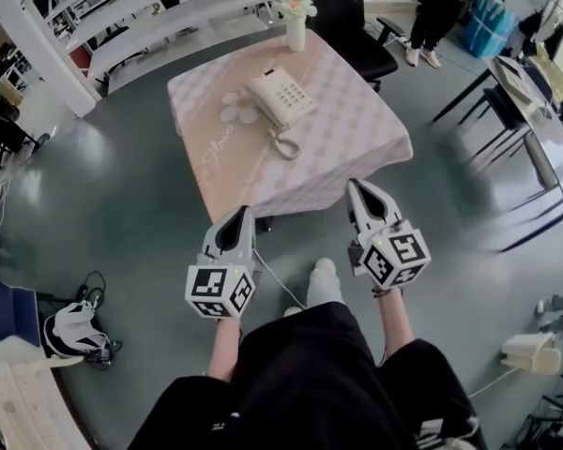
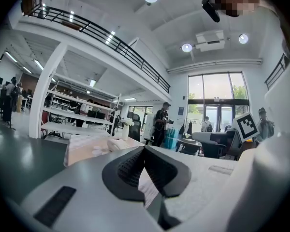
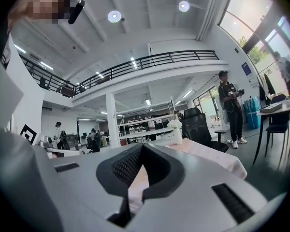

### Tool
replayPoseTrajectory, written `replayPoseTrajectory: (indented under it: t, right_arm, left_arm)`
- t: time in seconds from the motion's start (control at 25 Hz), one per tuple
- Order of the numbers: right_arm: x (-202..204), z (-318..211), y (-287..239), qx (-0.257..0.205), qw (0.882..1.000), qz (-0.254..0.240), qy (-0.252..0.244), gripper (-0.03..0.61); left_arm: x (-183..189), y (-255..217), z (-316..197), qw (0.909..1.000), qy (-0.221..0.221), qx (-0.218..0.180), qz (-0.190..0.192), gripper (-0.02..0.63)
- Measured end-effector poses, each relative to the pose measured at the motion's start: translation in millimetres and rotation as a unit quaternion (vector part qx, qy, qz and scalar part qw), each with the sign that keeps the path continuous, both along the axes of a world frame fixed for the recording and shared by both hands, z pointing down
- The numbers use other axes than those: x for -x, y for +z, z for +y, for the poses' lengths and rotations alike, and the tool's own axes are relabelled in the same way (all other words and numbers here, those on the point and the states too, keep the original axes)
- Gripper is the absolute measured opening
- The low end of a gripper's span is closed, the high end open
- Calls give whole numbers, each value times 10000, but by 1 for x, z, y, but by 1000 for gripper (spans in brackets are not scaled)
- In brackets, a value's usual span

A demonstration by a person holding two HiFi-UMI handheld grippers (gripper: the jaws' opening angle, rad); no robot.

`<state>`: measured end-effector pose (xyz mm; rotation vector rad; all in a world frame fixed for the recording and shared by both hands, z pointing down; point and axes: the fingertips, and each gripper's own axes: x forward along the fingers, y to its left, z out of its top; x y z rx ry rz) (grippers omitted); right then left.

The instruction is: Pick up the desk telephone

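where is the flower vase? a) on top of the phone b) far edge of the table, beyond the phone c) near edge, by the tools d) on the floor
b: the head view shows the vase standing at the table's far edge, beyond the desk telephone.

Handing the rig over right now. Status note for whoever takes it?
Tools: left tool and right tool both shut, empty, near the table's front edge.
Things: white push-button desk telephone, handset on cradle, sits mid-table on the pink checked tablecloth. The white flower vase is behind it.
Done: nothing touched.
Left: open tools, reach in, lift the telephone.
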<state>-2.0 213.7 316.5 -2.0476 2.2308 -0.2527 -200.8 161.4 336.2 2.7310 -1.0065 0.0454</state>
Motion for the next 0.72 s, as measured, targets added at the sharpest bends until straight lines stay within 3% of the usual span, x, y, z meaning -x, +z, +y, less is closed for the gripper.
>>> replayPoseTrajectory:
  t: [0.32, 0.72]
  right_arm:
    - [-31, -55, 13, 67, 10000, -6, -67, -8]
    - [-89, -144, 18, 274, 9979, -189, -551, -8]
  left_arm:
    - [-21, 16, -50, 9997, -183, 119, -50, -2]
    - [-89, 11, -117, 9986, -414, 332, 35, -2]
